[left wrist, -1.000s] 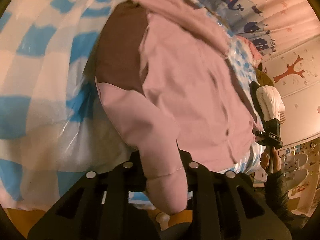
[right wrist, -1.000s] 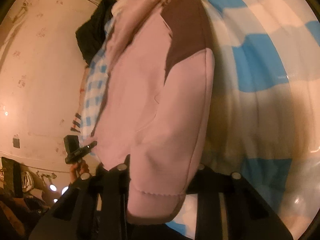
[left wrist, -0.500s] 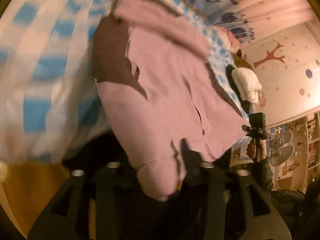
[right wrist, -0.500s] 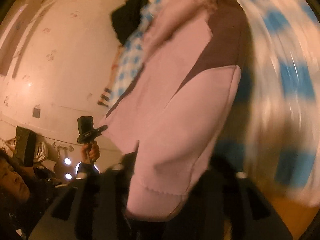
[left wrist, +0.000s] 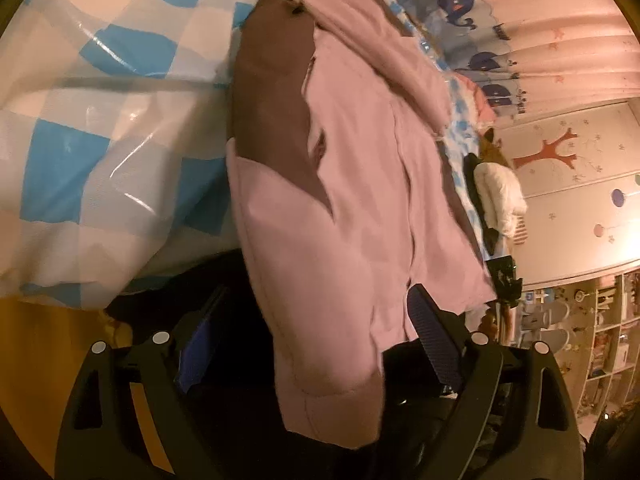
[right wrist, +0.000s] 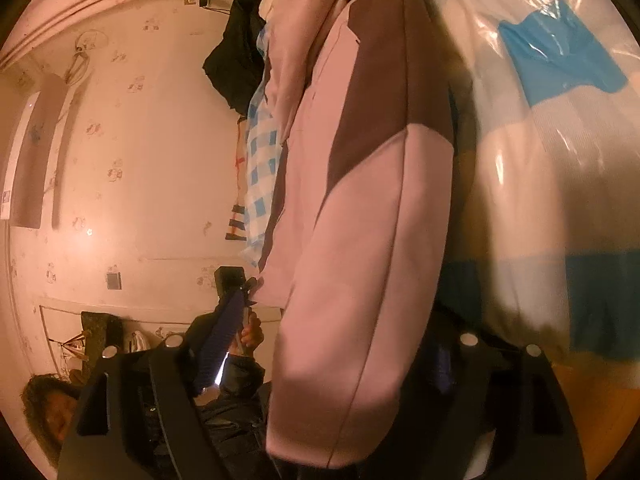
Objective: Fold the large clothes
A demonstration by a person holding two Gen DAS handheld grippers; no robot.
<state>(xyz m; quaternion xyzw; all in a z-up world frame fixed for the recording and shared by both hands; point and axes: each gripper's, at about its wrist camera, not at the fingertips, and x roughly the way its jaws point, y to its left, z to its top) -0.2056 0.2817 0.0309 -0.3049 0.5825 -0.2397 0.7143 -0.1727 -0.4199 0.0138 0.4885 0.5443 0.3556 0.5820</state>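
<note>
Your left gripper (left wrist: 316, 344) and right gripper (right wrist: 328, 364) are opening their jaws, releasing the pink sweater's (left wrist: 360, 184) sleeves on the bed (left wrist: 92, 92)

Black tongs (left wrist: 316, 344), blue ribbed pads (left wrist: 434, 346), silver screws

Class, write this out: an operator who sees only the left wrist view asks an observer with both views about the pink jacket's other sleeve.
Operator: My left gripper is opening around one pink cuff. The other sleeve?
Observer: The other sleeve lies between the right gripper fingers; its jaws are opening, not clamping it.
Operator: All pink?
Observer: No, a brown panel sits higher up.
Operator: Is my gripper visible there?
Observer: Yes, with a hand around its handle.
</note>
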